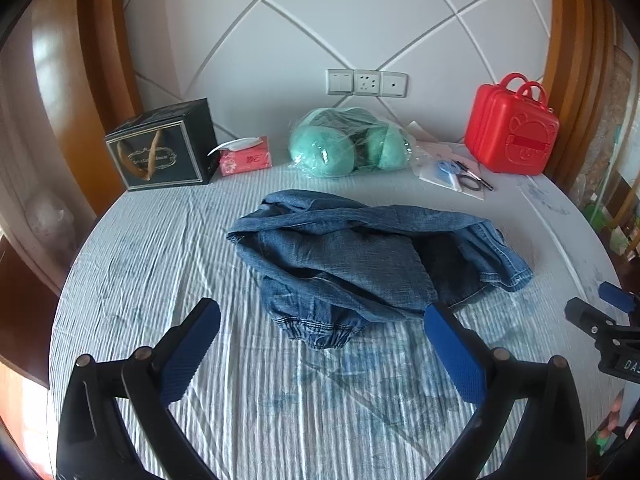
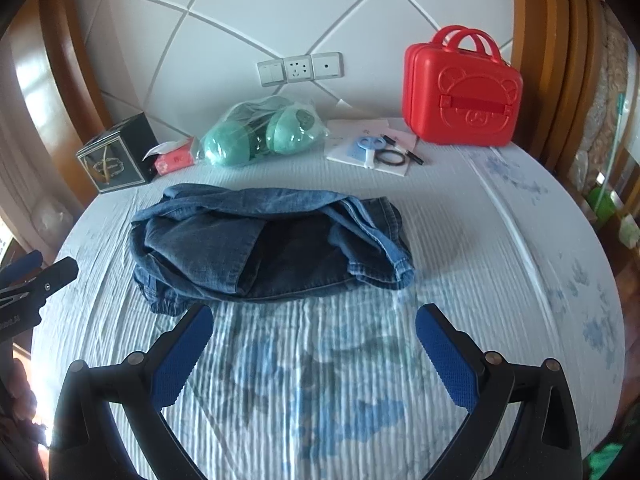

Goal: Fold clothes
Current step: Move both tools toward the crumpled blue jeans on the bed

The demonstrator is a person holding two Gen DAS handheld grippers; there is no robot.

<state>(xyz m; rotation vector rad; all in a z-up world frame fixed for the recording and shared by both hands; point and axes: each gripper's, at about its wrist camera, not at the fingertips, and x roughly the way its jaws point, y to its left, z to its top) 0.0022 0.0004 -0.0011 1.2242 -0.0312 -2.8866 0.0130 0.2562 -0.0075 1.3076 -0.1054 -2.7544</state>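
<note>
The jeans (image 1: 372,264) lay in a rumpled heap mid-bed (image 1: 160,240), clear of the box (image 1: 160,148) and red case (image 1: 514,132) by the headboard. Both the left gripper (image 1: 320,344) and the right gripper (image 2: 314,344) hung wide and empty just short of the heap, likely poised to grab an edge.

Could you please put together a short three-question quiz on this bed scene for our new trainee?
1. True or false: the crumpled blue denim garment is already neatly folded.
2. What stands nearest the red plastic carry case? A) black gift box B) blue scissors C) pink tissue pack
3. Fill in: the left gripper and right gripper both have their jaws ____.

Key: 1 false; 2 B; 3 open, nothing held.
</note>
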